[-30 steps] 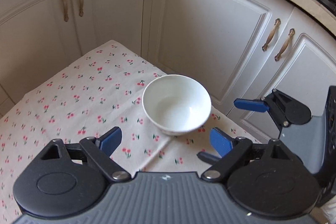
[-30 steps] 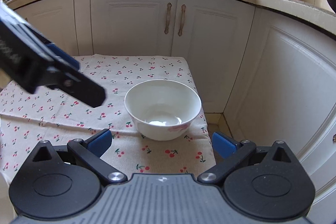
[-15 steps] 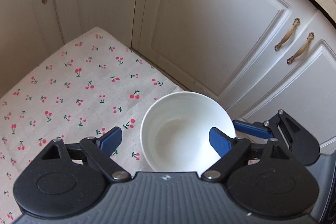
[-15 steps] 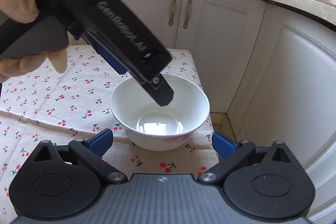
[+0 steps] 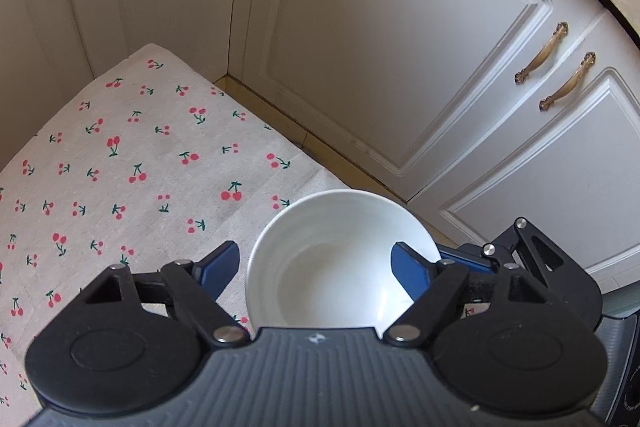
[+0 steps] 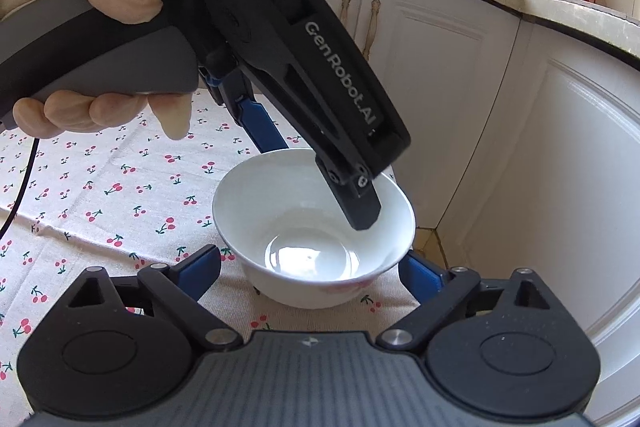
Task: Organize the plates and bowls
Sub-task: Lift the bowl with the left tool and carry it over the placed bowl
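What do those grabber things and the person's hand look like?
Each gripper, left and right, is black with round discs, silver screws, a ribbed grey body and blue pads. One arm reads "GenRobot.AI". The hand wears a cream glove, and a thin black cable hangs down.

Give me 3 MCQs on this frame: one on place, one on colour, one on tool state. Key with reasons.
1. Where does the bowl sit on the cherry-print cloth?
A. near the cloth's corner by the cabinets
B. in the middle of the cloth
C. on the floor

2. What colour is the inside of the bowl?
A. blue
B. white
C. red

3. How does the left tool stand to the bowl?
A. shut on the rim
B. open, one finger inside and one outside the rim
C. far off to one side

Key: A, the cloth's edge and corner lie just past the bowl; B, the inside is plain white; B, the right wrist view shows one finger in the bowl, a gap on either side.
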Motion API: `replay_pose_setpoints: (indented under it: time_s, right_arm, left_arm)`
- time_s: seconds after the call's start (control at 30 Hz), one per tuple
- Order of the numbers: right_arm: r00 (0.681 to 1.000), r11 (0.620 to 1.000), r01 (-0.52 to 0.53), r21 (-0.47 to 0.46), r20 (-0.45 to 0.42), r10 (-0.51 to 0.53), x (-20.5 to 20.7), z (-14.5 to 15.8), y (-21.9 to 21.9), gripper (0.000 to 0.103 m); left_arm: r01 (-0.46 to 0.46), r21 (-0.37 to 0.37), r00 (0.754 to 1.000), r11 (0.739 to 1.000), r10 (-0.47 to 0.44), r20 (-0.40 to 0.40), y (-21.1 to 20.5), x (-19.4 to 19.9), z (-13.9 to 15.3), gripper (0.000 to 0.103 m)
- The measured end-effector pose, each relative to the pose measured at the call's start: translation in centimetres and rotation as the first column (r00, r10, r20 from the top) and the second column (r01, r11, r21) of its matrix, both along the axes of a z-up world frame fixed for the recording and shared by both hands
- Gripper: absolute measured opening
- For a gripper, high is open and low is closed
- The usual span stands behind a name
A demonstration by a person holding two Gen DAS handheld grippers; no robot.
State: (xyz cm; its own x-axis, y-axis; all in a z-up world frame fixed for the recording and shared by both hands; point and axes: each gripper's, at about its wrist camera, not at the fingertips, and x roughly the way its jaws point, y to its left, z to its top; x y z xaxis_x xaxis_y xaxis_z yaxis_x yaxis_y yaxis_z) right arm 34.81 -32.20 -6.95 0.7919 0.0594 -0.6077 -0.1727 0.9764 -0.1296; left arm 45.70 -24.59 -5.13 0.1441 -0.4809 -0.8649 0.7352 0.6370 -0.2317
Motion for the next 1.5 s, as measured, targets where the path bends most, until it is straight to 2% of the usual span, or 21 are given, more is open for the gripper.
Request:
replay_pose_setpoints:
  time_s: [0.93, 1.2, 1.5]
  right_arm:
    - [1.000, 0.998, 0.015, 0.062, -0.016, -0.014, 0.3, 0.9, -1.1, 0.094]
    - [1.000, 0.998, -0.002, 0.056, -0.018, 0.004, -0.6, 2.2, -0.9, 0.094]
    - [0.999, 0.998, -0.047, 0.049, -0.004, 0.047, -4.3, 5.4, 0.3, 0.094]
  left_arm:
    - [0.033, -0.005, 0.999, 0.999, -0.033, 0.003, -0.4, -0.4, 0.0, 0.078]
    - [0.033, -0.013, 0.999, 0.999, -0.033, 0.023, 0.6, -2.0, 1.3, 0.078]
    - [0.012, -0.027, 0.998, 1.000, -0.011, 0.062, 2.9, -6.7, 4.6, 0.078]
